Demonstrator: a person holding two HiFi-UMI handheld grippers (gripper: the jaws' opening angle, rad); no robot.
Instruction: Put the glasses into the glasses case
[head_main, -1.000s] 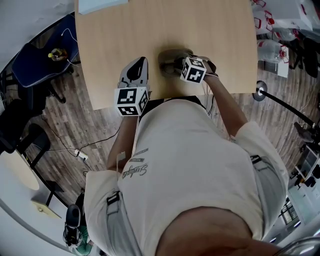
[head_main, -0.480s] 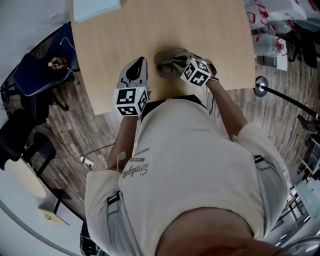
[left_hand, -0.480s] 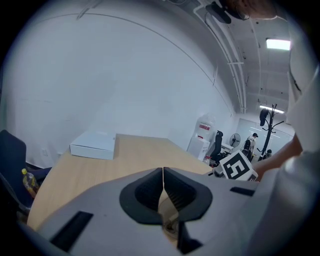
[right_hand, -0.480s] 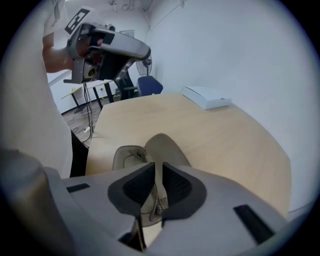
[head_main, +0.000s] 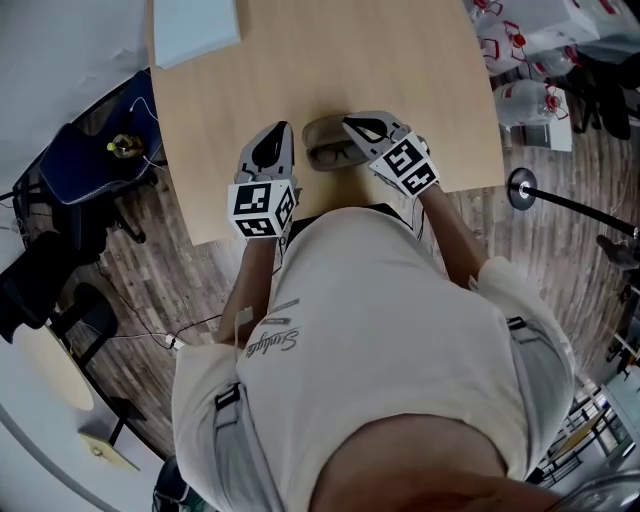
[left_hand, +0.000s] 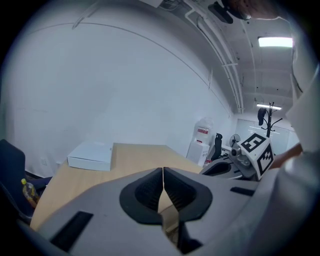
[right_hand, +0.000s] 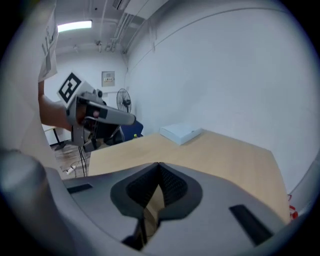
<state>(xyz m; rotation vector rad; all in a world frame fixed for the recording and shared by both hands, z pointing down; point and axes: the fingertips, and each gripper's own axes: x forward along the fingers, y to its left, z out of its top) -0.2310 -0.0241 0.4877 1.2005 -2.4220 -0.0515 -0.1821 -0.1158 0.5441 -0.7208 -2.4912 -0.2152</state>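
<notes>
In the head view, a grey-beige glasses case (head_main: 325, 130) lies open on the wooden table (head_main: 300, 60) near its front edge. Dark-framed glasses (head_main: 335, 155) rest in the case's near half. My left gripper (head_main: 275, 130) sits just left of the case and is shut on nothing. My right gripper (head_main: 352, 122) is at the case's right edge, also shut and holding nothing. In each gripper view the jaws meet at the tips, left gripper (left_hand: 163, 170) and right gripper (right_hand: 159, 165), with bare table beyond. Neither gripper view shows the case or the glasses.
A flat white box (head_main: 195, 30) lies at the table's far left corner, box (left_hand: 90, 156), box (right_hand: 181, 133). A blue chair (head_main: 90, 160) stands left of the table. On the floor to the right are a stand base (head_main: 521, 187) and bags with bottles (head_main: 530, 60).
My right gripper has drawn back to the right off the case, so the open case and the glasses now show. The left gripper has stayed put.
</notes>
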